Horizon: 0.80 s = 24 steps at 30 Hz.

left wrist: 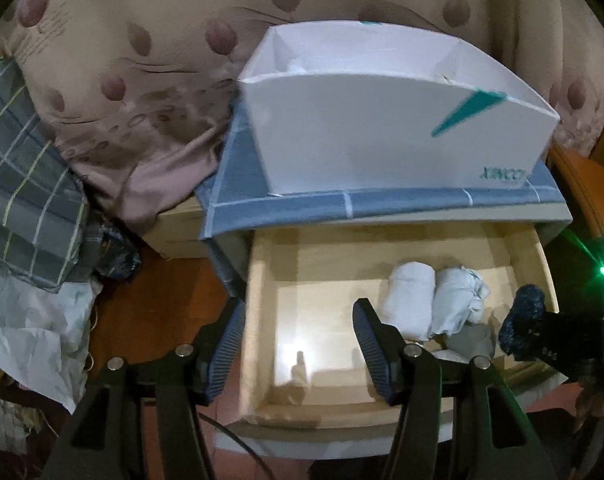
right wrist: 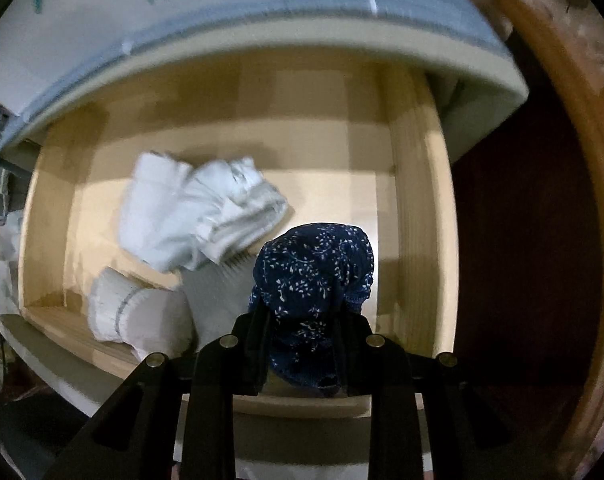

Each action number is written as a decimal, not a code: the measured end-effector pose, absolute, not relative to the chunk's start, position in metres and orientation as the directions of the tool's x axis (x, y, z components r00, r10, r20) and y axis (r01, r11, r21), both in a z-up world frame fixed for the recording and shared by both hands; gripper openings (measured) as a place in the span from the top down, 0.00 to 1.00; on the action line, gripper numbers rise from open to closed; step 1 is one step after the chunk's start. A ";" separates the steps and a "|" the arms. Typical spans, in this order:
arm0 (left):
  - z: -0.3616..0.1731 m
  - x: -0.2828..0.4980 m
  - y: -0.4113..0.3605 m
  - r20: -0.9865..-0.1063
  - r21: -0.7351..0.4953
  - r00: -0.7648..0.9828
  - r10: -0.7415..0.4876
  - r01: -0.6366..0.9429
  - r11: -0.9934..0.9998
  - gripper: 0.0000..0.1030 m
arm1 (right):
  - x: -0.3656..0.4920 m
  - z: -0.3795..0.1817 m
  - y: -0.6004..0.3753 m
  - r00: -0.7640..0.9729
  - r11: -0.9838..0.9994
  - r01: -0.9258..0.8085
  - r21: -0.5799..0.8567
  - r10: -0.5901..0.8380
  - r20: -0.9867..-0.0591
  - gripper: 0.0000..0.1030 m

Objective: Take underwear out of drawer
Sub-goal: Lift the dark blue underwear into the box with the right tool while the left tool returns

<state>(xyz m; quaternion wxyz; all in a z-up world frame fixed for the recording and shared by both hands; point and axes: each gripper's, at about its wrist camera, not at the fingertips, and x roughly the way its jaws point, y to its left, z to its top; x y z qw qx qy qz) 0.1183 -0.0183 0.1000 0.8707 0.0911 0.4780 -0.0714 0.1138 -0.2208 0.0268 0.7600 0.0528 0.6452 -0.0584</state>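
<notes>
The wooden drawer (left wrist: 262,320) (right wrist: 414,184) is pulled open under a nightstand. Inside lie two white rolled underwear pieces (left wrist: 434,300) (right wrist: 198,212), another white roll (right wrist: 138,320) near the front and a grey piece (left wrist: 472,340). My right gripper (right wrist: 302,312) points straight down over the drawer's right front part, shut on a dark blue floral underwear (right wrist: 316,280) (left wrist: 522,320) held clear of the drawer floor. My left gripper (left wrist: 298,316) hangs above the drawer's left front, jaws apart, nothing between them.
A white open box (left wrist: 382,120) with teal lettering stands on the blue-checked cloth (left wrist: 302,208) over the nightstand top. A floral bedspread (left wrist: 122,80) lies behind, plaid fabric (left wrist: 22,200) and crumpled bags at left. An orange-brown wooden frame (right wrist: 582,160) runs at right.
</notes>
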 end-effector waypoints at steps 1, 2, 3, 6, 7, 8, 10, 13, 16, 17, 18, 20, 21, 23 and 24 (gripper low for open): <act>0.103 0.119 -0.012 -0.842 0.089 0.538 -0.034 0.201 0.976 0.44 | 0.113 0.031 -0.219 0.184 0.989 0.148 -0.001 -0.028 -0.983 0.77; 0.108 0.119 -0.007 -0.839 0.085 0.543 -0.032 0.189 0.978 0.44 | 0.112 0.035 -0.217 0.209 0.990 0.139 -0.005 -0.034 -0.977 0.77; 0.112 0.119 -0.001 -0.837 0.079 0.547 -0.031 0.177 0.981 0.44 | 0.111 0.039 -0.216 0.229 0.991 0.132 -0.003 -0.034 -0.973 0.77; 0.120 0.120 0.011 -0.832 0.077 0.555 -0.020 0.150 0.986 0.44 | 0.107 0.053 -0.222 0.313 0.993 0.118 0.003 -0.034 -0.949 0.77; 0.122 0.120 0.012 -0.830 0.081 0.557 -0.015 0.147 0.986 0.44 | 0.112 0.061 -0.223 0.342 0.993 0.115 0.006 -0.034 -0.939 0.77; 0.124 0.120 0.014 -0.830 0.088 0.558 -0.009 0.146 0.985 0.44 | 0.112 0.068 -0.223 0.377 0.994 0.111 0.003 -0.039 -0.925 0.77; 0.127 0.118 0.015 -0.828 0.108 0.561 0.004 0.153 0.982 0.44 | 0.112 0.084 -0.223 0.440 0.994 0.107 -0.009 -0.056 -0.896 0.77; 0.136 0.115 0.017 -0.814 0.147 0.580 0.022 0.169 0.975 0.44 | 0.118 0.110 -0.229 0.508 0.995 0.099 0.005 -0.047 -0.860 0.77; 0.145 0.115 0.023 -0.800 0.177 0.599 0.043 0.167 0.970 0.44 | 0.132 0.140 -0.230 0.579 0.996 0.092 -0.003 -0.056 -0.814 0.77; 0.149 0.115 0.027 -0.798 0.176 0.601 0.044 0.163 0.971 0.44 | 0.136 0.154 -0.230 0.604 0.996 0.086 0.000 -0.052 -0.795 0.77; 0.151 0.116 0.030 -0.797 0.173 0.602 0.044 0.158 0.972 0.44 | 0.140 0.164 -0.229 0.620 0.996 0.084 0.005 -0.048 -0.783 0.77; 0.155 0.117 0.036 -0.796 0.151 0.604 0.038 0.137 0.979 0.44 | 0.150 0.185 -0.229 0.652 0.997 0.073 0.012 -0.038 -0.757 0.77; 0.156 0.118 0.038 -0.797 0.137 0.603 0.033 0.128 0.982 0.44 | 0.159 0.195 -0.225 0.672 0.998 0.067 0.013 -0.035 -0.740 0.77; 0.153 0.119 0.042 -0.801 0.099 0.599 0.019 0.102 0.990 0.44 | 0.168 0.213 -0.222 0.698 0.998 0.056 0.008 -0.033 -0.715 0.77; 0.150 0.120 0.042 -0.804 0.078 0.594 0.009 0.090 0.993 0.44 | 0.173 0.221 -0.220 0.707 0.999 0.050 0.009 -0.029 -0.707 0.77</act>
